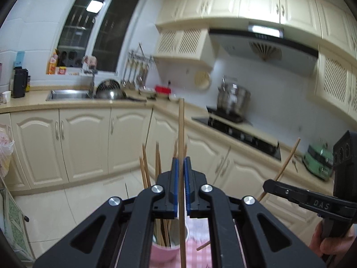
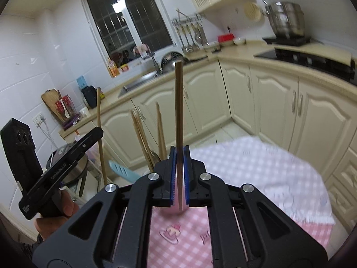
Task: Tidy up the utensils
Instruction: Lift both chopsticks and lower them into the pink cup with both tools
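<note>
Two hand-held grippers are up in the air over a small table in this kitchen, each pinching a single wooden chopstick. The left hand-held gripper [image 1: 181, 164] has its blue pads pressed together on a chopstick [image 1: 181, 134] that stands nearly upright, its top end reaching up in front of the cabinet doors and its lower end dropping down past the rim of the pink cup [image 1: 166, 249]. That cup sits on the pink checked tablecloth [image 2: 256, 167] and already holds a bunch of other chopsticks [image 1: 151, 169], which fan out at slight angles just beside the gripped one.

The right hand-held gripper [image 2: 180, 156] is likewise clamped shut on its own chopstick [image 2: 179, 102], also close to vertical, with the stick's lower end showing just below the pads above the cloth. Seen from the left camera, this stick leans away at a slant near the stove side. From the right camera the left gripper's stick [image 2: 100, 134] appears off to the left, apart from the bundle in the cup, and a light blue slotted utensil [image 2: 121, 169] lies low near the cup. A person's fingers [image 2: 67, 207] wrap the left gripper's handle.

Behind all this run the cream cabinets [image 1: 84, 143], the sink [image 1: 67, 95], and a steel pot [image 1: 233, 98] on the stove.
</note>
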Demonstrator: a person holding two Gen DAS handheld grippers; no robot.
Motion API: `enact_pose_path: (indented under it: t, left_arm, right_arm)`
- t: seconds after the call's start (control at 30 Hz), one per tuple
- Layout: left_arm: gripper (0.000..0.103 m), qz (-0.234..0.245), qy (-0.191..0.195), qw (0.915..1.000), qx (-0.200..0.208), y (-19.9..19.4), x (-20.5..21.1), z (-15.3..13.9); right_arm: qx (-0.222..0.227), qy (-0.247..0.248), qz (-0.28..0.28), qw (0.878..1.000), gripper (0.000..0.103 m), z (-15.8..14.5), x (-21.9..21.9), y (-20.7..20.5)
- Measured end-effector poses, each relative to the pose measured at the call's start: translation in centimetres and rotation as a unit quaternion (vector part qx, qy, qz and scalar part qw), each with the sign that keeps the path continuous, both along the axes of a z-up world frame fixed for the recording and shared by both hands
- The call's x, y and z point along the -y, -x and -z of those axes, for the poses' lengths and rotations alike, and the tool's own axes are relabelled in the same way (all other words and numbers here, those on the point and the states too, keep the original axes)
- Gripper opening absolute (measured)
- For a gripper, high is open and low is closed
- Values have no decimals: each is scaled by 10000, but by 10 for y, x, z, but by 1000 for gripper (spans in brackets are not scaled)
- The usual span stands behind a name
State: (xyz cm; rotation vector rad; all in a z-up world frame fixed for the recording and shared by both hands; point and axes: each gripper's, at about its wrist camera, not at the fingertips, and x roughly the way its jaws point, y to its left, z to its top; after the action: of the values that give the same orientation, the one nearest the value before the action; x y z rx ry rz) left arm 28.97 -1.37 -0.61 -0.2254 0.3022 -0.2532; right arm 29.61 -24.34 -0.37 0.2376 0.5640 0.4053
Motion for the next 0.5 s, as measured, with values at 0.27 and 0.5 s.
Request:
enact_pose_path:
  t: [0.27, 0.5]
  left_arm:
    - [5, -432, 267, 9964, 679, -7, -5, -29]
    - [5, -628, 161, 9941, 871, -21, 2, -27]
  right_arm:
    - [487, 89, -214, 9985, 7, -45, -15, -6]
    - [599, 281, -442, 9968, 7, -57, -33, -16]
